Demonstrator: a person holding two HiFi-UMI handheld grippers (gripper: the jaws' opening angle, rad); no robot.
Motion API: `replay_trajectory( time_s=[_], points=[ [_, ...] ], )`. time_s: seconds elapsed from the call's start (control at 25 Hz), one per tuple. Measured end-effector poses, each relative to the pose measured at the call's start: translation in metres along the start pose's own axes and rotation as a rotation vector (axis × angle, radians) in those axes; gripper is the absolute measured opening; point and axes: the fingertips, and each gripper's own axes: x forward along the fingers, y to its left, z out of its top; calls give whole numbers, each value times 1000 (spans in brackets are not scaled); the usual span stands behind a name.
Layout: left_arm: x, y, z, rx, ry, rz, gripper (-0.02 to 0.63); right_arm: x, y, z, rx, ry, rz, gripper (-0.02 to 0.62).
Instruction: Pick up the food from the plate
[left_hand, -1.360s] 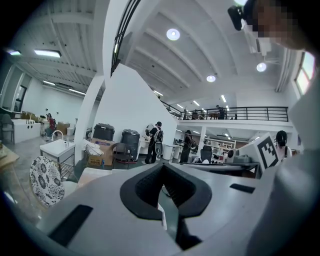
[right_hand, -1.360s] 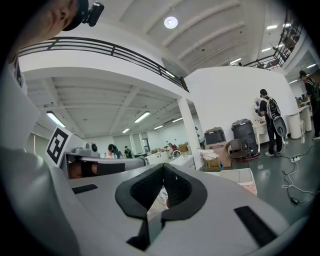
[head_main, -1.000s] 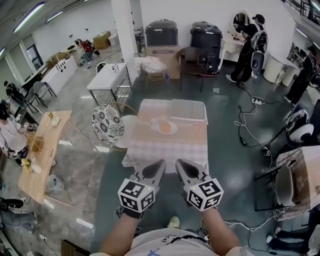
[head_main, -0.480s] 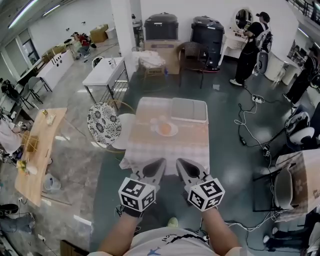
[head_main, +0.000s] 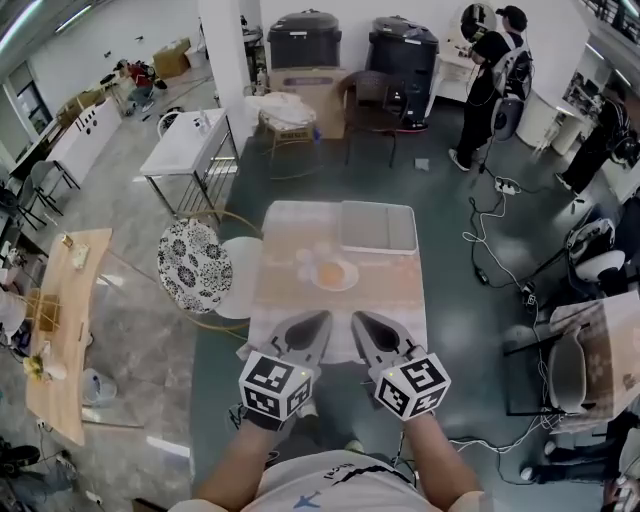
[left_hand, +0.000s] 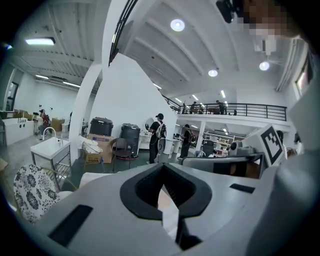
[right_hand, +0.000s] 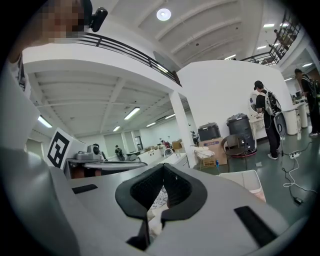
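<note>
A white plate (head_main: 348, 282) with a round orange food item (head_main: 332, 272) sits mid-table on the checked cloth (head_main: 335, 315) in the head view. Both grippers are held side by side over the table's near edge, well short of the plate. My left gripper (head_main: 320, 318) is shut with nothing in it; in the left gripper view its tips (left_hand: 162, 172) meet, with a strip of cloth showing below them. My right gripper (head_main: 358, 320) is shut and empty too, and its tips (right_hand: 162, 170) are closed in the right gripper view.
A grey tray (head_main: 378, 227) lies at the table's far right. A patterned round chair (head_main: 195, 268) and a white seat (head_main: 238, 290) stand at the table's left. Cables (head_main: 480, 250) trail on the floor to the right. A person (head_main: 490, 75) stands at the back.
The table has come nearer and lower in the head view. Both grippers keep their place side by side and stay shut.
</note>
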Motion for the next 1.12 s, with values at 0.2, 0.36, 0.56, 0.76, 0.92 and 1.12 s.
replay_trajectory(
  time_s=[0.2, 0.36, 0.56, 0.76, 0.92, 1.12],
  points=[
    [23, 32, 2, 44, 27, -47, 6, 36, -19, 12, 30, -25, -67, 14],
    [39, 55, -3, 46, 36, -50, 6, 51, -32, 12, 55, -33, -116, 14],
    [62, 74, -22, 54, 57, -41, 6, 65, -49, 12, 84, -52, -154, 14],
    [91, 85, -41, 44, 78, -29, 6, 83, -78, 4, 103, -39, -165, 14],
    [117, 102, -57, 34, 84, 10, 6, 105, -102, -11, 107, -18, -162, 14],
    [152, 124, -87, 13, 97, 45, 6, 132, -134, -31, 113, 7, -158, 14]
  ],
)
